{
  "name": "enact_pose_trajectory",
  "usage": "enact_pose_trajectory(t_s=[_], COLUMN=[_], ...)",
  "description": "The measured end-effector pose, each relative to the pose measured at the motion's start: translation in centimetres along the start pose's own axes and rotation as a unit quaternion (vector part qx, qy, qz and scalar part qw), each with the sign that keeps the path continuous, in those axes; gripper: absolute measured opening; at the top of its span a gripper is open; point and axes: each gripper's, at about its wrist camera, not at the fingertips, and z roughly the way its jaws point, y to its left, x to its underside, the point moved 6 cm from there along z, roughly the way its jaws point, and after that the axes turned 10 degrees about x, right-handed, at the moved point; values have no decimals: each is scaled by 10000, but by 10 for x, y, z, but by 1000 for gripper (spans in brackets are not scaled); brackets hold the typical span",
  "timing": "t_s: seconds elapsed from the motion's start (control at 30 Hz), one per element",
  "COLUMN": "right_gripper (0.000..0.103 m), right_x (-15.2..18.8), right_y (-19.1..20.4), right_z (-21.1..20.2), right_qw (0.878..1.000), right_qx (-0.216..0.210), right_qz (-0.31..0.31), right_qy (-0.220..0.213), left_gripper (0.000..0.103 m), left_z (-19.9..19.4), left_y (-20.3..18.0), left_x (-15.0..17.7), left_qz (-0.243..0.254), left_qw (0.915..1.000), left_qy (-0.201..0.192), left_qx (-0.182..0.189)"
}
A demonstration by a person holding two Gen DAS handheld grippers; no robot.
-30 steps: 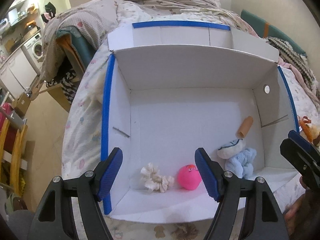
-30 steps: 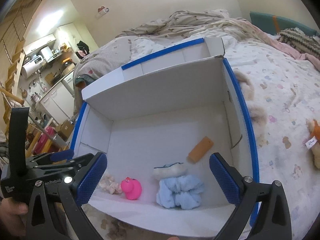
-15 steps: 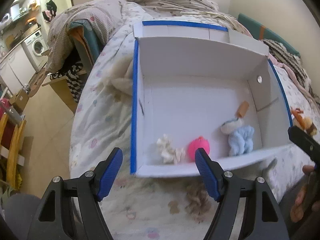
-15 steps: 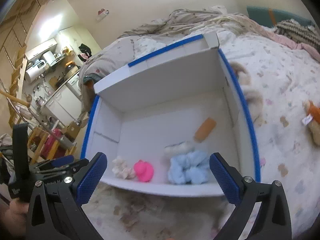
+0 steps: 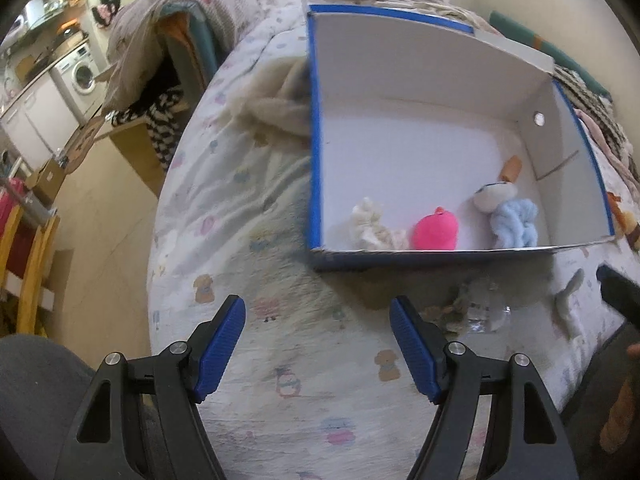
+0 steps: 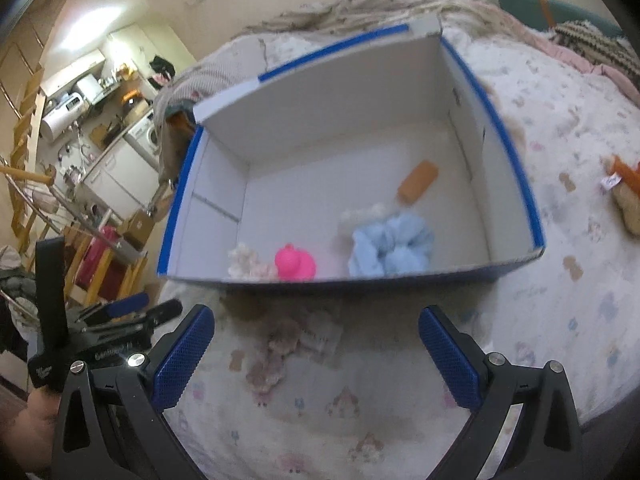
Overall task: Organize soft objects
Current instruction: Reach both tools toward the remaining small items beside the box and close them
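Currently both grippers hover above the patterned bedsheet [image 5: 240, 216], jaws spread wide and holding nothing. The left gripper [image 5: 318, 344] fills the bottom of its frame; the white box with blue edging [image 5: 314, 152] sits upper right of it. Along the box's near wall lie a cream scrunchie [image 5: 374, 228], a pink toy [image 5: 436, 230] and a light blue scrunchie [image 5: 514, 222]. In the right wrist view, a beige-pink scrunchie [image 6: 280, 354] lies on the sheet between the right gripper's [image 6: 314, 350] jaws and the box, just ahead of the fingertips.
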Motion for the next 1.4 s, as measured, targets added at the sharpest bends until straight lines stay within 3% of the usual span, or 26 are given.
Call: enact_pose_trajectory(t_s=[0.17, 0.37, 0.57, 0.7, 0.87, 0.93, 1.0, 1.03, 1.13, 1.2, 1.27, 1.4], right_gripper=[103, 103, 103, 103, 103, 103, 103, 103, 95, 68, 56, 55], right_x=[22, 37, 40, 40, 41, 40, 39, 38, 33, 30, 28, 36], right_y=[-1, -6, 2, 8, 2, -2, -7, -9, -11, -9, -7, -2], right_z=[31, 59, 69, 72, 73, 72, 72, 72, 72, 76, 82, 94], right_qw=[9968, 9905, 9891, 9884, 9879, 9881, 9884, 9883, 9871, 9856, 9853, 9850], right_qx=[134, 261, 259, 360, 428, 441, 406, 328, -214, -362, -324, -130], right_qz=[72, 235, 72, -138, -107, -30, 76, 167, 564, 612, 530, 409], right_qy=[785, 1333, 1451, 1470, 1487, 1476, 1465, 1477, 1482, 1537, 1592, 1674], left_gripper=[72, 72, 72, 72, 72, 65, 38, 19, 13, 10, 10, 10], left_z=[8, 29, 55, 79, 103, 104, 105, 106, 103, 96, 90, 75], left_y=[20, 29, -4, -20, -23, -22, -24, -24, -21, -20, -20, -17], left_x=[1, 8, -1, -6, -7, -9, -10, -9, -8, -10, -10, -4], left_qz=[-466, -835, -335, -279, -321, -399, -416, -410, -459, -491, -444, -269], left_qw=[9988, 9951, 9961, 9944, 9929, 9923, 9902, 9890, 9891, 9894, 9904, 9934], left_qy=[117, 498, 718, 826, 985, 940, 978, 1047, 984, 908, 870, 776], left_qx=[25, 179, 386, 596, 584, 696, 905, 961, 991, 1024, 982, 804])
